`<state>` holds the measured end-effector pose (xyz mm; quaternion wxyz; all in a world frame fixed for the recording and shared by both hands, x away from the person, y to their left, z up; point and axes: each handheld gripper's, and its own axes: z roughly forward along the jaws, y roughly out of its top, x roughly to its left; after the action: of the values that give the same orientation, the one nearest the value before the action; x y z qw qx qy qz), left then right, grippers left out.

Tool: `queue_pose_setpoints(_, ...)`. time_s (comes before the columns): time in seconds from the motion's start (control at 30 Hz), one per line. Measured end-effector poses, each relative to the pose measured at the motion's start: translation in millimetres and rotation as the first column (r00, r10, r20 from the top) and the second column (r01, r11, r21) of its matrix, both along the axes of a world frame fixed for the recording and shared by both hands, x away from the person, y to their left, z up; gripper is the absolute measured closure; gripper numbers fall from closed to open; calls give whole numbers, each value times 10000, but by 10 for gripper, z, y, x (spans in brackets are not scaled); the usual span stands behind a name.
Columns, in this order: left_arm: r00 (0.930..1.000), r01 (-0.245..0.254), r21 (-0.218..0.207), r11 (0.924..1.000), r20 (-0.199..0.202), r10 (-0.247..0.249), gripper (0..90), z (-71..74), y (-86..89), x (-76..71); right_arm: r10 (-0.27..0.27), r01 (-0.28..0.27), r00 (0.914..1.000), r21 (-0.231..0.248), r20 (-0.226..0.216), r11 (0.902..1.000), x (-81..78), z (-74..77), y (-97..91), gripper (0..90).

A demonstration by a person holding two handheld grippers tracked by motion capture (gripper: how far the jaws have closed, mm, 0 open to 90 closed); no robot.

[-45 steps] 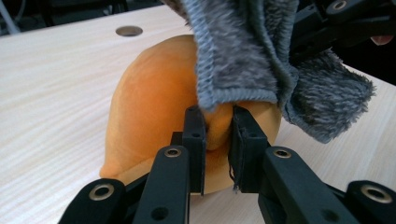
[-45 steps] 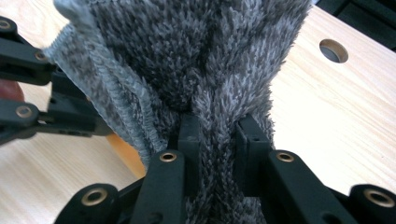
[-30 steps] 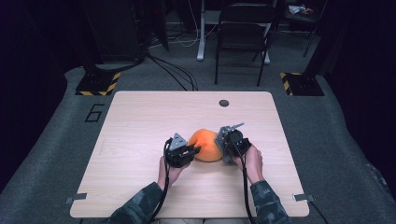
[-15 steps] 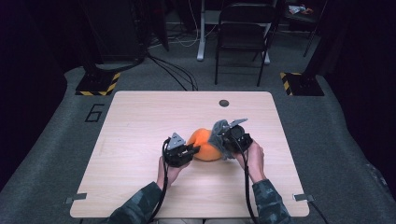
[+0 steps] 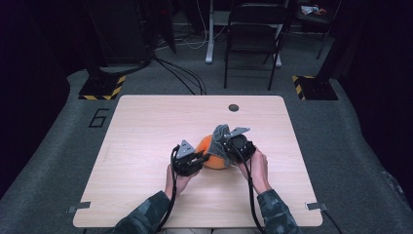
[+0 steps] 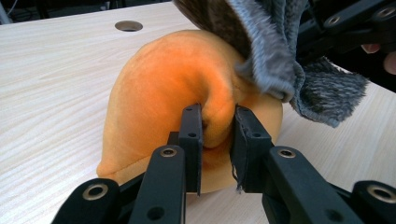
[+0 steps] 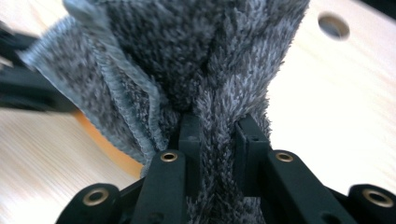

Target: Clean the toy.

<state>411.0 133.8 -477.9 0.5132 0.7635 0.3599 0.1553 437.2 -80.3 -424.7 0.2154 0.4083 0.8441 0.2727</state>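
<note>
An orange plush cushion (image 5: 208, 155) lies at the middle of the wooden table (image 5: 146, 126). My left gripper (image 5: 200, 158) is at its left side, shut on a pinched fold of the orange plush (image 6: 159, 79), with the fold squeezed between the left gripper's (image 6: 218, 126) jaws. A grey fuzzy cloth (image 5: 221, 132) drapes over the cushion's right top. My right gripper (image 5: 225, 146) is shut on that grey cloth (image 7: 196, 56), which bunches between the right gripper's (image 7: 218, 135) jaws and hangs above the orange plush (image 7: 109, 151). The grey cloth (image 6: 275, 56) also hangs over the cushion in the left gripper view.
A round cable hole (image 5: 234, 107) sits near the table's far edge. A folding chair (image 5: 253, 44) and cables on the floor lie beyond the table. Both forearms come in from the near edge.
My right gripper has risen a little with the grey cloth, pulling it up off the cushion. The left gripper has stayed put on the orange fold.
</note>
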Motion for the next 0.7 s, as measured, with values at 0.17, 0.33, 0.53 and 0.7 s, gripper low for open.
queue_pose_setpoints(0.17,10000,-35,-111,9999,-55,35,752,-1,-6,6,-515,494,9977,-457,-441,9977,78,-137,-98,758)
queue_pose_setpoints(0.33,10000,-13,-110,9999,19,13,751,-6,15,22,-1053,955,9896,-1000,-979,9904,159,-338,-186,757)
queue_pose_setpoints(0.53,9999,-99,-218,9997,65,100,742,-6,37,28,-1319,1175,9800,-1018,-1491,9878,240,-626,-244,757)
queue_pose_setpoints(0.7,9998,-169,-287,9994,71,171,740,-13,63,43,-1394,1314,9814,-678,-1321,9890,230,-357,-325,758)
